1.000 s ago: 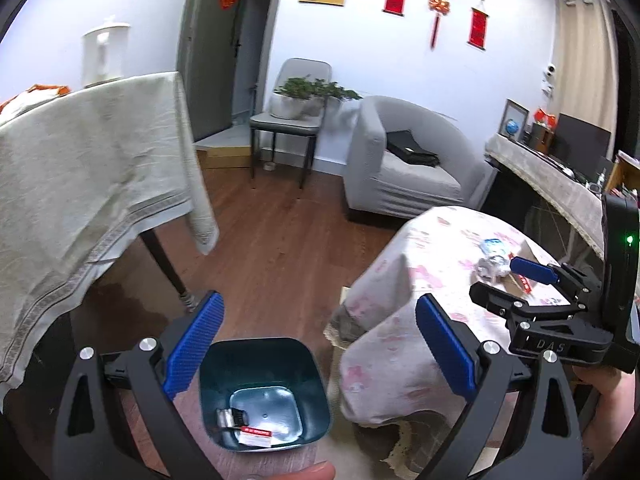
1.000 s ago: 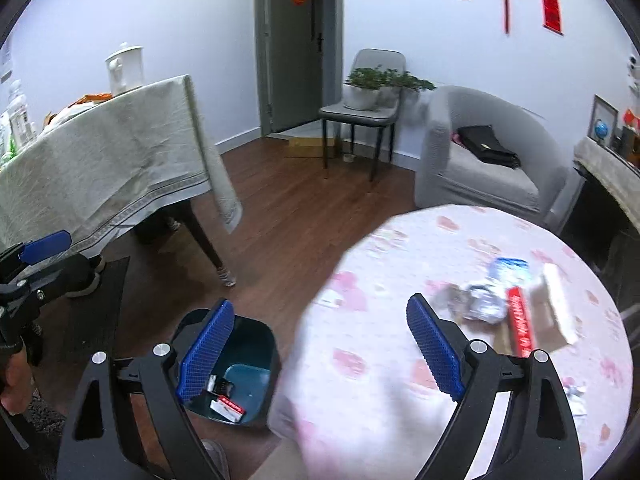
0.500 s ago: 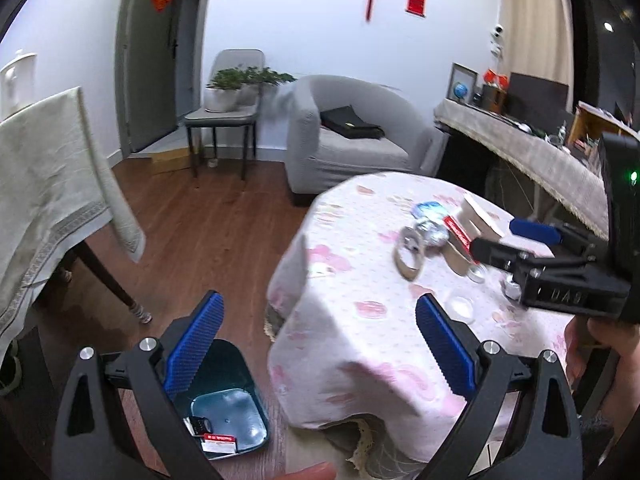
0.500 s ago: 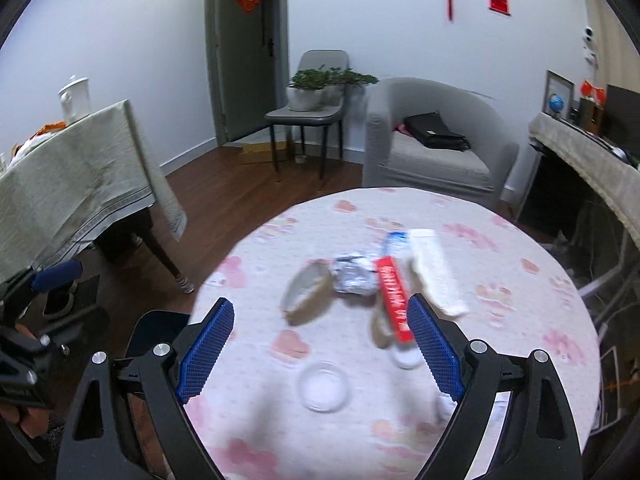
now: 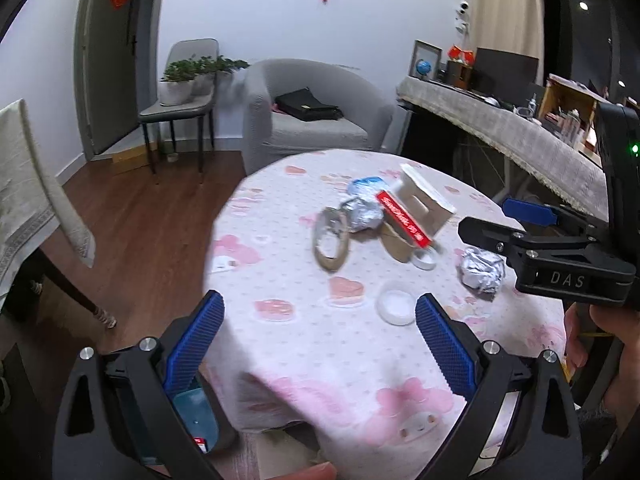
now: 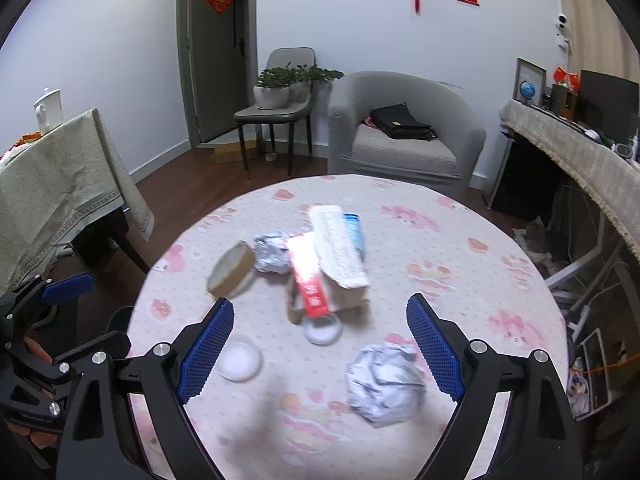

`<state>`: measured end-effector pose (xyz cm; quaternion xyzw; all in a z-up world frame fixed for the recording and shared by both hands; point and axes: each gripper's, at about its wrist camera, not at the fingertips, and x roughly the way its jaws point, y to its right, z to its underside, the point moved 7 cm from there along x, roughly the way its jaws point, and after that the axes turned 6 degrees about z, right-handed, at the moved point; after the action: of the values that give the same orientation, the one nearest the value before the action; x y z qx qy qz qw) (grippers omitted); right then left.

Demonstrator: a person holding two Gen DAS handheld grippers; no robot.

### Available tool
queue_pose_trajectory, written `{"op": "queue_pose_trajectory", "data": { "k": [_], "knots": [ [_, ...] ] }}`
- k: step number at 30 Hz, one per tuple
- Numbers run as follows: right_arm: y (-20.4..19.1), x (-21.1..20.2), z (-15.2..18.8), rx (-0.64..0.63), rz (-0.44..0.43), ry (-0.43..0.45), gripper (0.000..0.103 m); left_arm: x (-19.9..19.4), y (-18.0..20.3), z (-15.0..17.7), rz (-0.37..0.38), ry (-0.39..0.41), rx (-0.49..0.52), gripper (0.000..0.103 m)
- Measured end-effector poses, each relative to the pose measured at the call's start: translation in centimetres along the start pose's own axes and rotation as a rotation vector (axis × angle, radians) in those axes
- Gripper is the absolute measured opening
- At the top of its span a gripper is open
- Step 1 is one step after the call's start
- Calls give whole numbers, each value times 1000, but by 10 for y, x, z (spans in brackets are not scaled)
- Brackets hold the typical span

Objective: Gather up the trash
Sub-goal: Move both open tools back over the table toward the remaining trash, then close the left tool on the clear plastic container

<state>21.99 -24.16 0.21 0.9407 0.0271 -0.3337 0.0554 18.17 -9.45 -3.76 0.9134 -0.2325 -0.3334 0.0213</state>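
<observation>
Teal bin [image 5: 196, 416], seemingly, behind left tongs [image 5: 318, 344]

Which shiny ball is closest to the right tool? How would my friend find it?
Find the round table with the pink cartoon cloth. Nearest the right tool lies a crumpled silver foil ball, alone, unlike the smaller foil ball touching the boxes.

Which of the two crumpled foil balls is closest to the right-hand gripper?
The larger foil ball lying alone, just ahead of the open right gripper; the other foil ball sits farther back.
</observation>
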Motion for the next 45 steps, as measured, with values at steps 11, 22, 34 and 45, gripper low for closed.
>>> {"op": "queue_pose_trajectory", "data": {
  "k": [11,22,34,45],
  "knots": [
    [43,-2,15,29,50,-28,89,37,39,7,25,-60,73,98],
    [70,-1,26,49,73,-48,89,62,50,9,20,-89,85,97],
    [76,-1,32,41,78,-64,89,74,56,13,5,-121,113,82],
    [70,2,36,19,44,-82,89,81,46,15,-15,-140,77,67]
  ]
}}
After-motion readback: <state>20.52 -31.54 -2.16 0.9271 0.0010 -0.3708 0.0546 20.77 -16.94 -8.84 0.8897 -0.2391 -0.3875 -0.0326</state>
